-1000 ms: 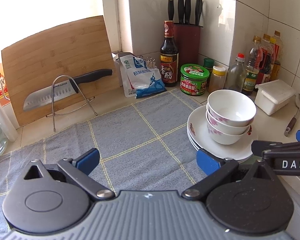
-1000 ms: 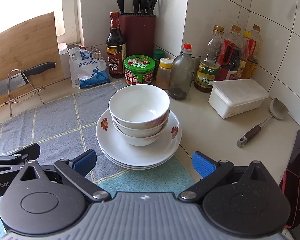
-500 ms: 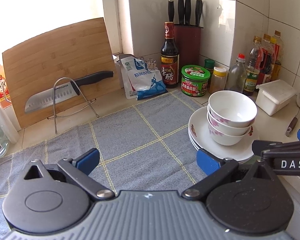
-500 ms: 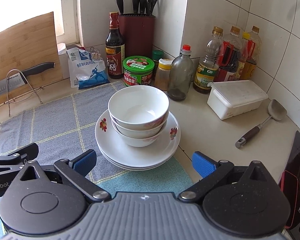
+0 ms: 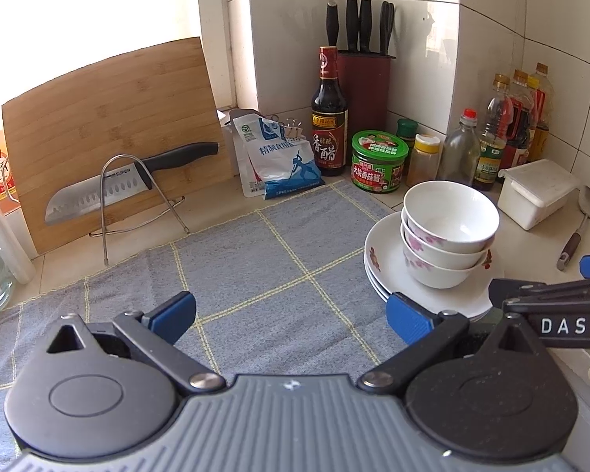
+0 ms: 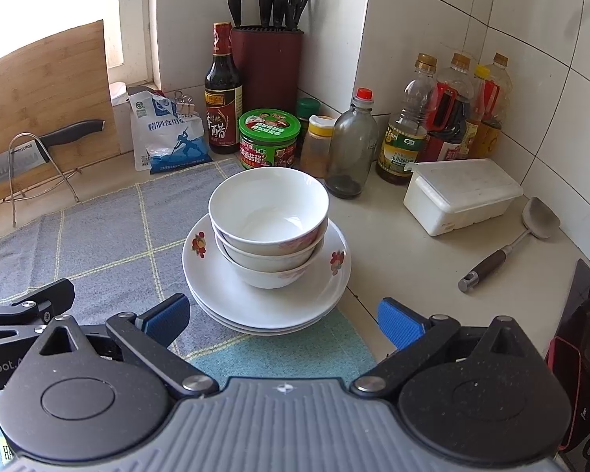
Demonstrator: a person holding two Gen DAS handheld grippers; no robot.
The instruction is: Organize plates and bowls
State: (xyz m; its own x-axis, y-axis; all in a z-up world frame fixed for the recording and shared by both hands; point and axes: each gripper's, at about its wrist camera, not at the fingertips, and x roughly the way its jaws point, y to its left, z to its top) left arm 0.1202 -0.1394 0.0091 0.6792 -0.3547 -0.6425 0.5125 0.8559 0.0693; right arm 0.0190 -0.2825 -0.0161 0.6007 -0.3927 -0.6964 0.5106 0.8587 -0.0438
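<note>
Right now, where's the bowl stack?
The bowl stack sits on the stacked plates at the grey cloth's right edge, centre of the right wrist view, just in front of the green-lidded jar.

Left wrist view is looking forward and down from low over the grey checked mat (image 5: 255, 275), facing the tiled corner; the cutting board (image 5: 110, 126) is sitting at far left, the bowl stack (image 5: 448, 232) off to the right, near. Right wrist view is looking the same way from further right, sitting close behind the bowl stack (image 6: 269, 228), which is landing near centre. Both views are sharing the bowl stack, plates (image 6: 267, 299), mat, knife block (image 6: 267, 67), vinegar bottle (image 6: 222, 90), green jar (image 6: 268, 143), white box (image 6: 462, 194). Each view is catching the other gripper's body at its edge.
</note>
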